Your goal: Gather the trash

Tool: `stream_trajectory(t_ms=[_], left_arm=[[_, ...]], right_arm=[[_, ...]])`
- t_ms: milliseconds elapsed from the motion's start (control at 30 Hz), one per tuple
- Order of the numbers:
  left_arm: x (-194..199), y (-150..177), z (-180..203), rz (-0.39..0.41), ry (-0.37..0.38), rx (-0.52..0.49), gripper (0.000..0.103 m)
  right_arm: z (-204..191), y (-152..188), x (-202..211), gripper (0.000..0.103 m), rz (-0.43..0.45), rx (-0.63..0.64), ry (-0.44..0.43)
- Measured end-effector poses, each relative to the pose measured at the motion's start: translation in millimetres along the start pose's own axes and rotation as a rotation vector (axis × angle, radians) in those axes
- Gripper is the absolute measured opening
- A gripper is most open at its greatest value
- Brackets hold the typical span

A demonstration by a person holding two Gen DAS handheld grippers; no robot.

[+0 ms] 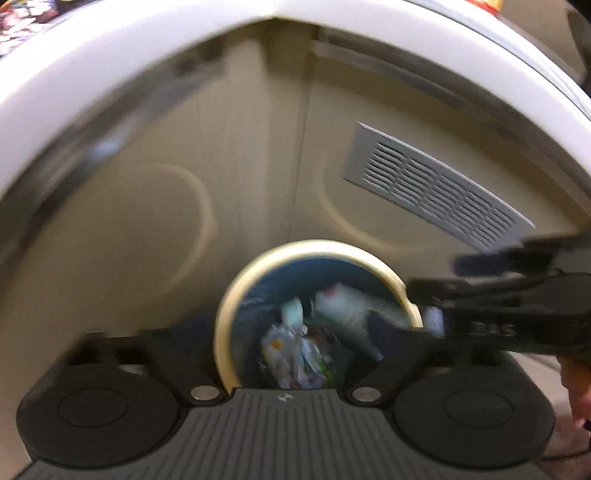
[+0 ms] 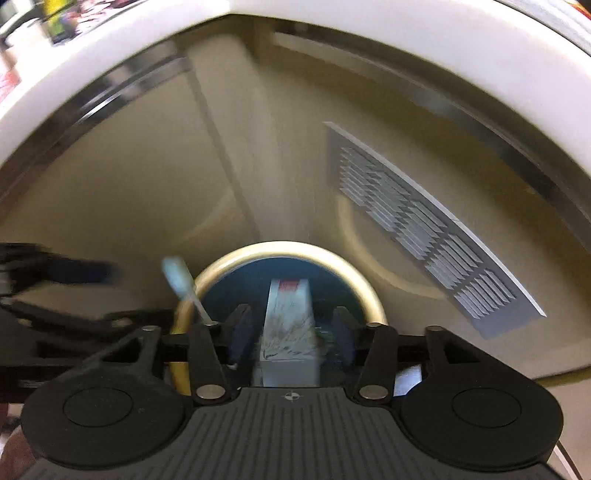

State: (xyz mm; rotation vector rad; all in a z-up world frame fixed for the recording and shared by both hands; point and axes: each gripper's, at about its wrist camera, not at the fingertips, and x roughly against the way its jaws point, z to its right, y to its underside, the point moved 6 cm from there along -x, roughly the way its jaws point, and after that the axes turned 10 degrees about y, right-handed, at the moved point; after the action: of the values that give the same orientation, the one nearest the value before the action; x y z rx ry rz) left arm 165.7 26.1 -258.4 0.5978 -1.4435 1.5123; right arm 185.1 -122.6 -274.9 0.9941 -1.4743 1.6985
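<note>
- Cream-rimmed bin (image 2: 291, 251) with a dark blue inside stands on the beige floor, just short of the grey floor vent (image 2: 424, 221) and below the white curved edge (image 2: 369, 22) overhead; both cameras look down into it
- Wrappers and crumpled scraps (image 1: 295, 347) already lie at the bottom of the bin, so part of the collecting looks done
- Right gripper (image 2: 291, 332) hangs directly over the bin's mouth, fingers set wide on either side of a white carton (image 2: 290, 328) with a red top; whether the pads touch it cannot be told, and blur suggests it may be dropping in
- Small pale stick-like item (image 2: 181, 284) shows over the bin's near-left rim, too blurred to name
- Left gripper (image 1: 291, 373) sits above the bin's near rim; its fingers are smeared, so their spread cannot be told
- Litter left outside the bin is not in view
</note>
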Motion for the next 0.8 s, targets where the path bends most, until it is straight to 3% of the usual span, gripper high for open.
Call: stream_trajectory(t_ms=[67, 400, 567, 800], left_arm=[[2.9, 2.6, -4.7, -0.008, 0.008, 0.034, 0.103], [15.1, 33.7, 4.0, -0.101, 0.001, 0.080, 0.103], [30.1, 40.6, 10.0, -0.102, -0.012, 0.045, 0.103], [52.0, 44.4, 22.7, -0.086, 0.058, 0.008, 0.103]], right_arm=[[7.9, 2.5, 0.4, 0.074, -0.012, -0.039, -0.011], [8.0, 38.5, 27.8, 0.081, -0.018, 0.011, 0.044], [11.7, 36.2, 54.8, 0.082, 0.085, 0.035, 0.091], [3.8, 38.1, 96.0, 0.083, 0.255, 0.123, 0.112]])
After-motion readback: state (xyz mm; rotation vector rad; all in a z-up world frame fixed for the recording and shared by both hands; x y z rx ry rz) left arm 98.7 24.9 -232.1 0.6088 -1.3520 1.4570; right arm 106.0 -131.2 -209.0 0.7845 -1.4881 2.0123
